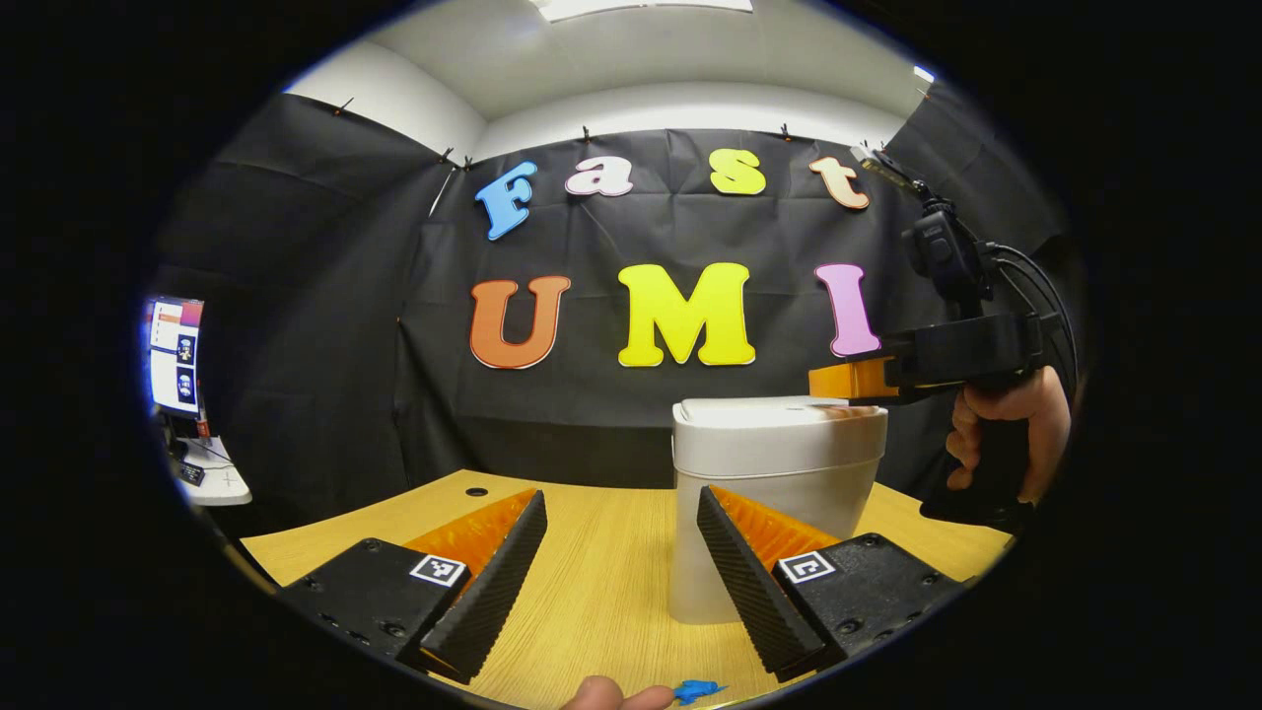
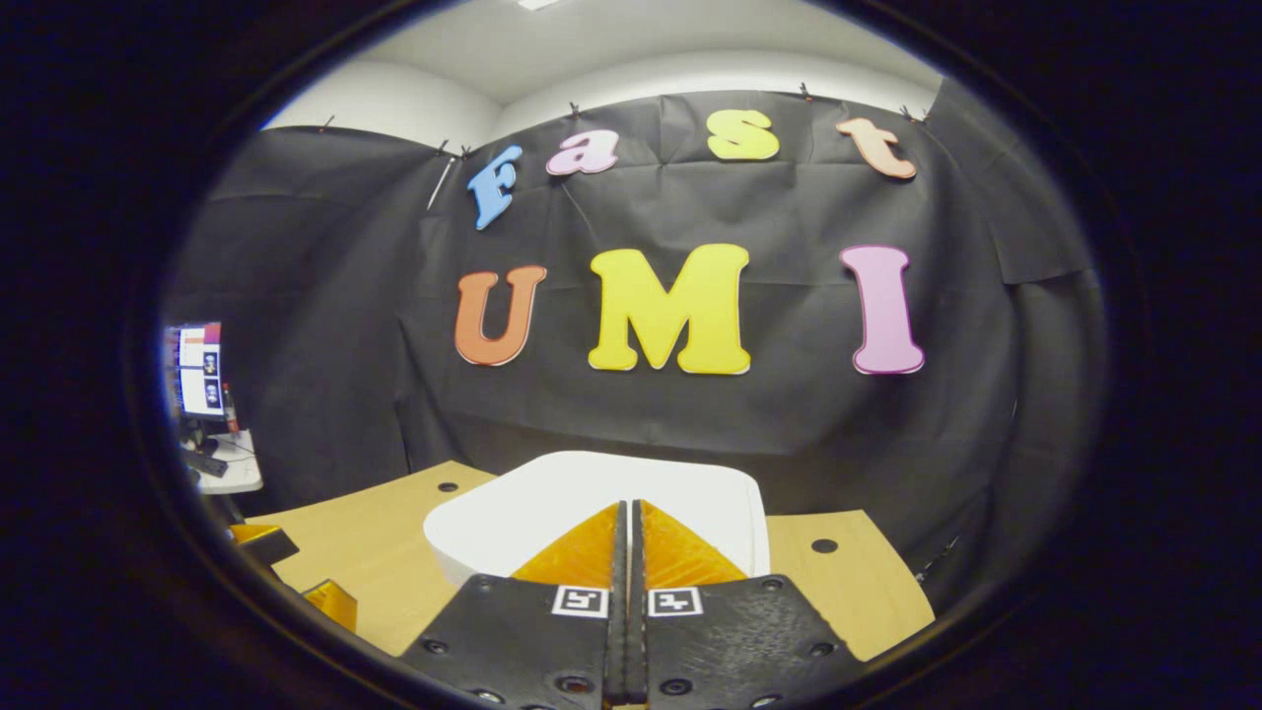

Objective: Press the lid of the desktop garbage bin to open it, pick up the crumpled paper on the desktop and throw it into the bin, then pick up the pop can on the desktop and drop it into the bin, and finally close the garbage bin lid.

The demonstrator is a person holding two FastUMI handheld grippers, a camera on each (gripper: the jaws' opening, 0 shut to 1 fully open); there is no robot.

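Left gripper view, left to right: monitor (image 1: pixel 175 355) at 9 o'clock on a small white side table (image 1: pixel 219 486), well apart from the desk. Wooden desk (image 1: pixel 601 582) fills the lower middle, with a small hole (image 1: pixel 476 491) near its far left edge. Left gripper (image 1: pixel 619 572) low at 6 o'clock, jaws spread wide, nothing between them, bare desk in the gap. Bin (image 1: pixel 769 473), white, stands upright on the desk just right of centre, behind the right finger (image 1: pixel 754 582); lid (image 1: pixel 764 409) down flat. Right gripper (image 1: pixel 853 380) comes in from 3 o'clock, its tip over the lid's right edge; touching or just above, can't tell from here. A hand (image 1: pixel 1011 434) grips its handle at the far right. Fingertip (image 1: pixel 601 693) and a small blue bit (image 1: pixel 698 690) at the bottom edge, 6 o'clock.

Right gripper view, left to right: monitor (image 2: pixel 200 370) again at 9 o'clock. Part of the left gripper (image 2: pixel 296 572) shows at 8 o'clock by the desk edge. Desk (image 2: pixel 365 552) with holes (image 2: pixel 824 545) on both sides. Bin lid (image 2: pixel 592 493) is dead centre-low, closed. Right gripper (image 2: pixel 628 537) at 6 o'clock, fingers clenched together with nothing held, tips over the lid's near middle; contact can't be confirmed.
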